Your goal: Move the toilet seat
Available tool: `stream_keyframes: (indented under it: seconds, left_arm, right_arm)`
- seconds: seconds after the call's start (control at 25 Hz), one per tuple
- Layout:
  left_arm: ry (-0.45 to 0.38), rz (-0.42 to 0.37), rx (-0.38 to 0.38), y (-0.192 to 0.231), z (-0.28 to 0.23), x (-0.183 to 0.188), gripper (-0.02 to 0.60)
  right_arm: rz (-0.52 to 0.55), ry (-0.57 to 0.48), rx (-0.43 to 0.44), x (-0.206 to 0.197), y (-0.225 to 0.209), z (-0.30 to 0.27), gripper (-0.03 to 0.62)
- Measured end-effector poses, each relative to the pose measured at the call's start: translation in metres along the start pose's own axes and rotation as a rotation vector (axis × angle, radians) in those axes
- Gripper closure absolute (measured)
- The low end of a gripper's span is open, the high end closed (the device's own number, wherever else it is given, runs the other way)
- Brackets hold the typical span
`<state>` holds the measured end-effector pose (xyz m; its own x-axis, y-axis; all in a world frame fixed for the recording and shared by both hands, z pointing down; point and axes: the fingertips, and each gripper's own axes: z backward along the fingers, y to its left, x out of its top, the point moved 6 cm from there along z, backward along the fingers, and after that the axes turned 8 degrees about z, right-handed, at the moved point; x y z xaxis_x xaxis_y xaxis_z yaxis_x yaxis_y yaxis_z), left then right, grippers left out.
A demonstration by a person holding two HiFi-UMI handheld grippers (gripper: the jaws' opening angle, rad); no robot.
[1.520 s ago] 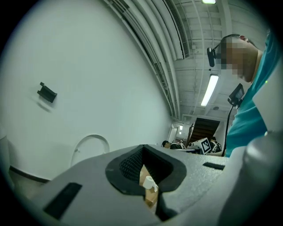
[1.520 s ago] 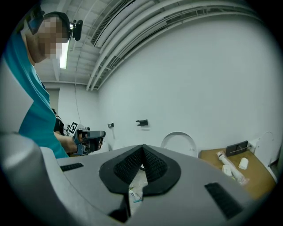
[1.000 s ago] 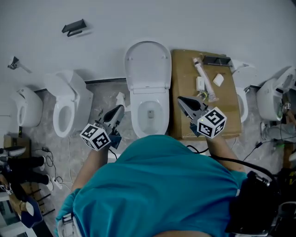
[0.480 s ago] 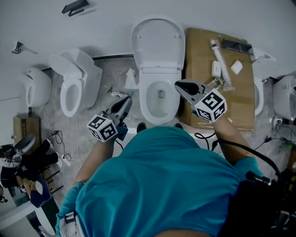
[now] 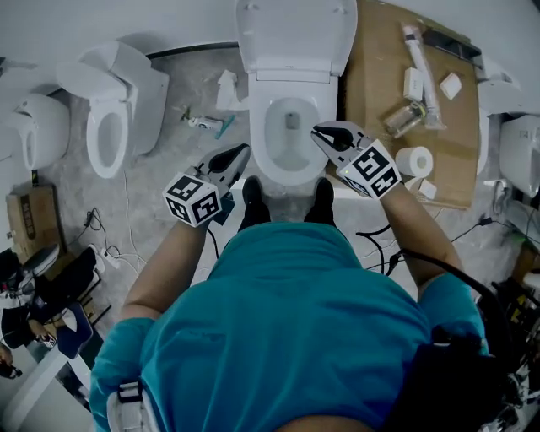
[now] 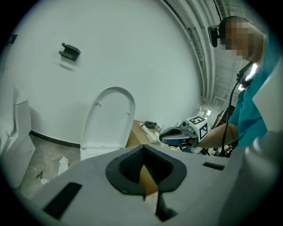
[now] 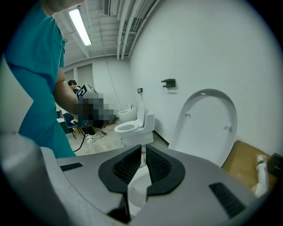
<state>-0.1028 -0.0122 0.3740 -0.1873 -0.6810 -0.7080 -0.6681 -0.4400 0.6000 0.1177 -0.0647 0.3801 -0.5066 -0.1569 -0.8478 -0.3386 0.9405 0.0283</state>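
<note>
In the head view I stand square to the toilet; the toilet seat (image 5: 295,34) is tipped up against the wall (image 5: 126,21), past the far end of the bowl (image 5: 291,164), and the picture's upper edge cuts off its top. Its long axis runs straight away from me, with the hinge at the back of the bowl. The left gripper (image 5: 245,152) hangs off the bowl's near left side; the right gripper (image 5: 316,132) sits over the near right rim, and I judge it slightly the nearer to the seat. Both are well short of it, so the coming reach goes forward and upward. Both pairs of tongs look drawn together here, with nothing in them.

In the left gripper view the jaws meet at their tips and hold nothing; only the cardboard sheet (image 6: 135,132) shows through the hollow behind them. The seat stands upright ahead and a little to the left; the right gripper shows off to the right.

In the right gripper view the tongs are likewise pressed together and empty; the seat rises ahead and to the right, and the gripper's own body covers its lower end and hinge. A neighbouring toilet (image 7: 132,126) stands farther along the wall.

I cannot tell whether that upright panel is lid and ring together, or whether a ring lies on the rim.
</note>
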Motion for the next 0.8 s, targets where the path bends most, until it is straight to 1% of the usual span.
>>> stream_keyframes:
  seconds: [0.12, 0.28, 0.48, 0.6, 0.68, 0.8]
  left_arm:
    - [0.045, 0.015, 0.018, 0.023, -0.017, -0.031, 0.578]
    - [0.099, 0.084, 0.042, 0.052, -0.047, -0.081, 0.578]
    - [0.189, 0.066, 0.054, 0.079, -0.082, -0.143, 0.578]
    - [0.253, 0.075, 0.065, 0.099, -0.096, -0.182, 0.578]
    - [0.272, 0.08, 0.076, 0.119, -0.107, -0.198, 0.578]
    - [0.272, 0.097, 0.101, 0.148, -0.114, -0.21, 0.578]
  right_arm:
    - [-0.02, 0.057, 0.036, -0.038, 0.016, -0.034, 0.537]
    - [-0.033, 0.143, 0.107, -0.096, 0.045, -0.076, 0.503]
    - [0.051, 0.259, 0.209, -0.16, 0.085, -0.12, 0.472]
    - [0.079, 0.32, 0.273, -0.201, 0.11, -0.147, 0.451]
    - [0.107, 0.362, 0.309, -0.228, 0.119, -0.169, 0.438]
    - [0.174, 0.427, 0.352, -0.265, 0.13, -0.197, 0.418]
